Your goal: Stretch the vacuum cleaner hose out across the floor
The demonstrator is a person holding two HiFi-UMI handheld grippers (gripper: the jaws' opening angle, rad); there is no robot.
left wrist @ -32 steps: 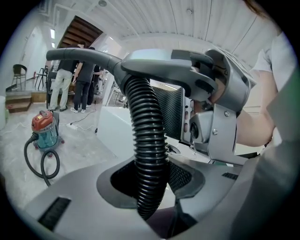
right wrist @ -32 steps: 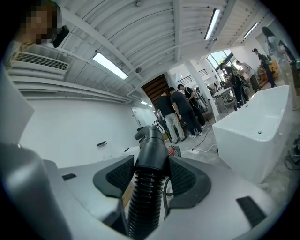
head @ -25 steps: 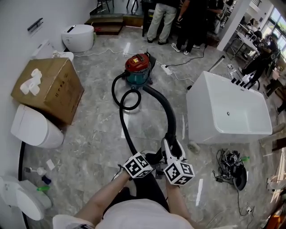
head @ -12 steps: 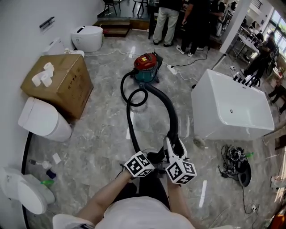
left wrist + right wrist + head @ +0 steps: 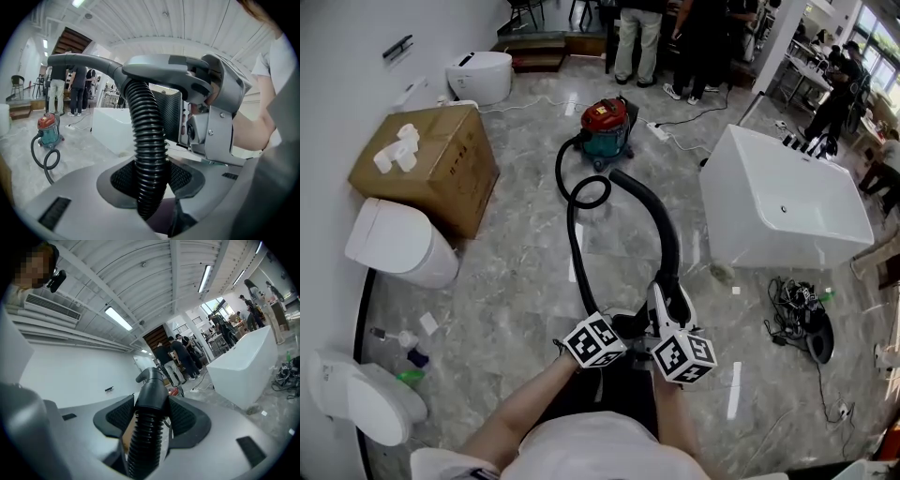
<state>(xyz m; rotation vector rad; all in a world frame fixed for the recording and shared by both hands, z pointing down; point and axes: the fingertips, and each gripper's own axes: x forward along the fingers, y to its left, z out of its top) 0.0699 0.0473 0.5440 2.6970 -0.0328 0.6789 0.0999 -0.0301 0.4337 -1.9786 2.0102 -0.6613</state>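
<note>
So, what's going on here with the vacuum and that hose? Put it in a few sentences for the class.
A person stands on a grey marble floor with a gripper in each hand. The left gripper and the right gripper are both clamped on the black ribbed hose, close together near its handle end. The hose runs back to the red and teal vacuum cleaner. One loop lies near the machine, so the hose is not yet stretched straight. A white bathtub stands to the right.

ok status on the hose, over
Left hand-held gripper and right hand-held gripper both shut on hose. One loop by the vacuum cleaner. Bathtub close alongside.
</note>
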